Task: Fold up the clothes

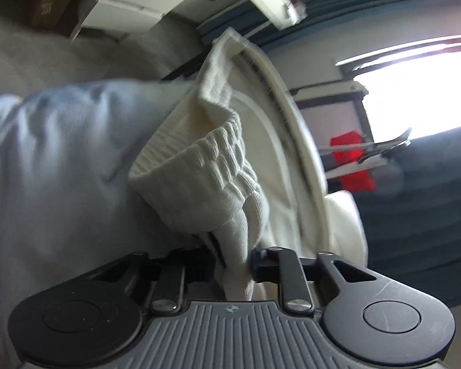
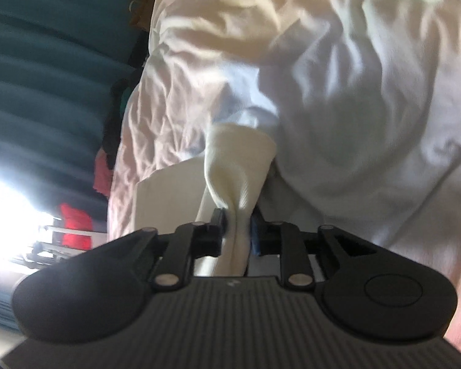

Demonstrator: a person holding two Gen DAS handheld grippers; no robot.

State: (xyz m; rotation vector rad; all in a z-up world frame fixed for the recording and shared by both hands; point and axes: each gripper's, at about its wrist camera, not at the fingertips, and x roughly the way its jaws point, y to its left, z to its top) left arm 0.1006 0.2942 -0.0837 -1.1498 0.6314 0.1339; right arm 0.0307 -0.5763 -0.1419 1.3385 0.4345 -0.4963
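Observation:
A white ribbed sock (image 1: 206, 166) fills the middle of the left wrist view, its elastic cuff gathered and its end pinched in my left gripper (image 1: 233, 264), which is shut on it. In the right wrist view the same kind of white knit, a sock (image 2: 239, 166), runs down into my right gripper (image 2: 238, 227), whose blue-padded jaws are shut on its narrowed part. Both views are tilted and blurred, so I cannot tell whether the two ends belong to one sock.
A crumpled white sheet (image 2: 338, 77) covers the bed behind the sock. A pale grey cloth (image 1: 52, 153) bulges at the left. A white rounded basket rim (image 1: 292, 117), teal curtains (image 2: 46, 61), a red cloth (image 1: 352, 163) on a rack and a bright window (image 1: 415, 86) lie beyond.

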